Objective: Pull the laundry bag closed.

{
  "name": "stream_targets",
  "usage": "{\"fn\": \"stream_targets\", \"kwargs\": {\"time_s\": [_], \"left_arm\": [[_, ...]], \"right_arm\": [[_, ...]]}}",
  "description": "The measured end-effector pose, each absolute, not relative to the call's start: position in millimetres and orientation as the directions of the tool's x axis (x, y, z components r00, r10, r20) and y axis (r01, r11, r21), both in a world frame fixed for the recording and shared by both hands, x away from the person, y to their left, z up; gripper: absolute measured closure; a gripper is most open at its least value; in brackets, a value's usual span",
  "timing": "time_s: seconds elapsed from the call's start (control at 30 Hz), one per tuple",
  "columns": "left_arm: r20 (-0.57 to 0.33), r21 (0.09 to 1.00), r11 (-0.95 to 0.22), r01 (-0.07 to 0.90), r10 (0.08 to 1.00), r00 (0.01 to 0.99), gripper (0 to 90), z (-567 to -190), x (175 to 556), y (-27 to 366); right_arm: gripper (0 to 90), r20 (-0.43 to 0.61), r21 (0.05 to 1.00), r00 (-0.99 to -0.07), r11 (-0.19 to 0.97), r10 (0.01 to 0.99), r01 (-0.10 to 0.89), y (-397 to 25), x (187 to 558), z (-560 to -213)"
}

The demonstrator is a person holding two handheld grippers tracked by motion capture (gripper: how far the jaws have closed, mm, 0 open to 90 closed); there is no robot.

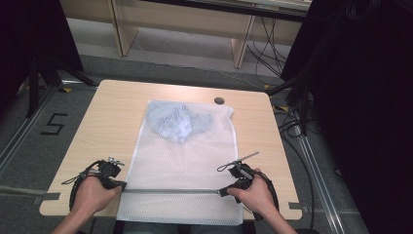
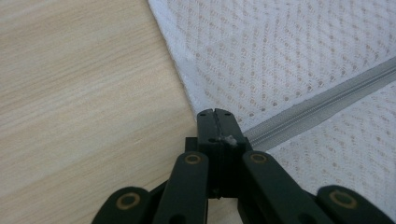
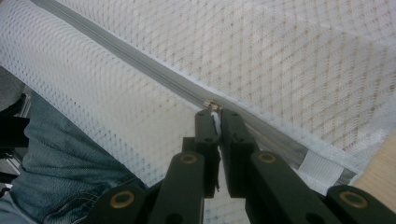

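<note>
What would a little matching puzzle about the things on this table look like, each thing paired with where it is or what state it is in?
Things:
1. left tongs
2. right tongs
3. pale blue crumpled cloth
4. small dark round grommet

Places or states:
A. inside the white mesh zip bag, at its far end
B. set in the light wooden table, beyond the bag
C. shut at the bag's edge, at the end of the grey zip
D. shut on the small white zip pull

Pairs: 1-C, 2-D, 3-A, 4-B
</note>
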State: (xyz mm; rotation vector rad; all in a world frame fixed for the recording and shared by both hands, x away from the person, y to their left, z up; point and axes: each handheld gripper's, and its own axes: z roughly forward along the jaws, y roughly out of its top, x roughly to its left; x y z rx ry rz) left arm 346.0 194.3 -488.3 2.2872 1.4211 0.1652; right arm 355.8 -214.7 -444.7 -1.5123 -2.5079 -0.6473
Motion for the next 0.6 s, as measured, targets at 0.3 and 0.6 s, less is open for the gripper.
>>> {"fn": "stream_targets", "kwargs": {"time_s": [0.3,0.6], "left_arm": [[-0.122,0.427,-0.369,0.825,0.881,0.457,90.0,-488,345,194],[-0.119,0.422,-0.364,0.830,0.886,0.448,90.0,-487,345,193]], "right_arm": [[87.0,0.335,0.291,-0.477,0.393,0.812,0.872,-221,355,-446],[87.0,0.337,0.292,-0.473,0.387,0.814,0.875,-229,355,-446]]}}
